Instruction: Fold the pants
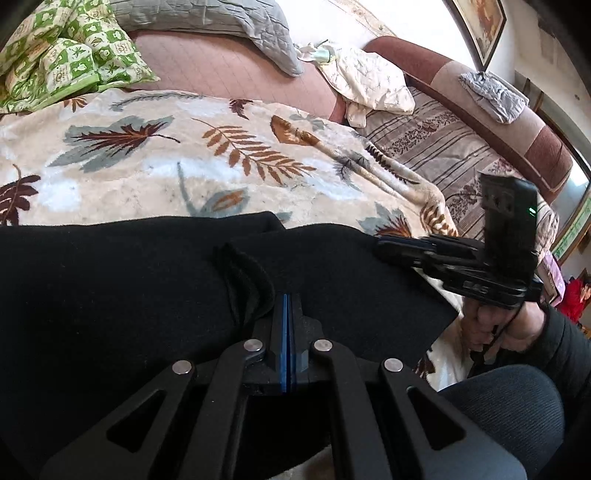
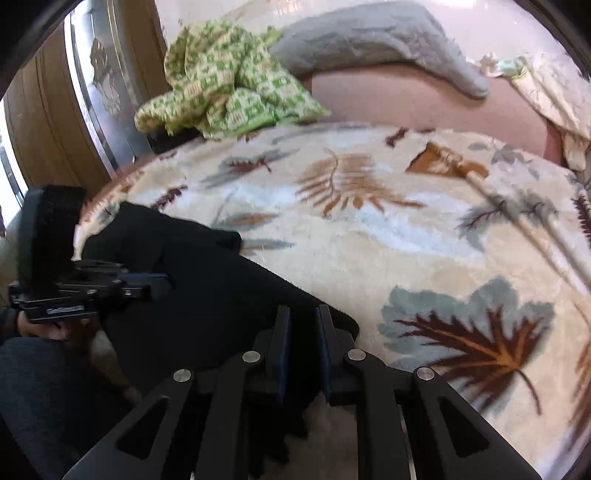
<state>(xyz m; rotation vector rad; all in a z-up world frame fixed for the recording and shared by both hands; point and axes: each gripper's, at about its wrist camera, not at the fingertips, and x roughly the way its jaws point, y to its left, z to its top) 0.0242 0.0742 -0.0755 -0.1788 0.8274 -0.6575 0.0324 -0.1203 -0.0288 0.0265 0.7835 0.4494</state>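
Now my left tool is pinched tight on a bunched fold of the black, matte pants, spread over the plush leaf-print blanket; my right tool stands narrowly parted over their edge.

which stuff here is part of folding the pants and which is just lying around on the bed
Part of the job:
- black pants
- left gripper, jaws closed
- right gripper, jaws slightly apart over the pants' edge
- leaf-print blanket under the pants

Just lying about:
- green checkered bedding
- grey quilted pillow
- cream cloth
- framed picture
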